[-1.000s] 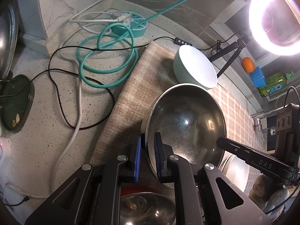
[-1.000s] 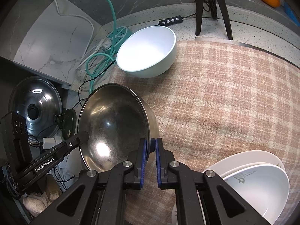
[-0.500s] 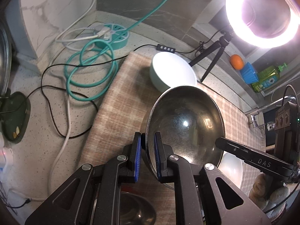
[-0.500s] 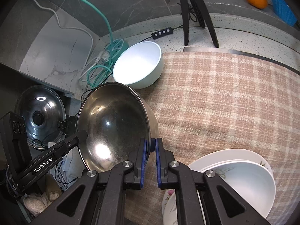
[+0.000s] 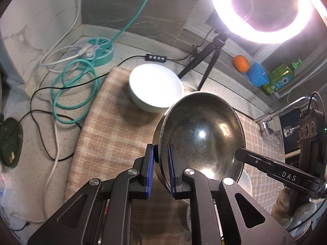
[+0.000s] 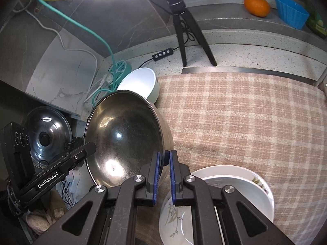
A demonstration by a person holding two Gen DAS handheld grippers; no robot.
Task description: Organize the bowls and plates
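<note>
Plainly the sorting is only partly done. The steel bowl (image 5: 199,136) is up in the air above the checked cloth (image 6: 245,112), tilted, and carried by both tools at once: the left tool (image 5: 160,169) is clenched on the rim at its side, one blue pad inside the wall and one outside, and the right tool (image 6: 163,173) pinches the opposite rim in the same way. It is not yet set down anywhere. The white bowl (image 5: 156,87) stands alone near the far left corner of the cloth, well apart from the stack of white plates (image 6: 235,194) at the near right edge, where a deeper dish sits nested on a flatter plate with a leaf print. By my judgement the stack is the finished part, while the steel bowl and the white bowl are left to place, perhaps one inside the other.

The steel bowl is thin, round-bottomed and brushed, its scuffed inside throwing back bright spots from the ring light (image 5: 263,10); such a slick rim could slip in a narrow pinch. The white bowl looks glazed, thick-walled and smooth. The cloth is woven, soft and matte over the speckled stone desk (image 5: 26,138).
</note>
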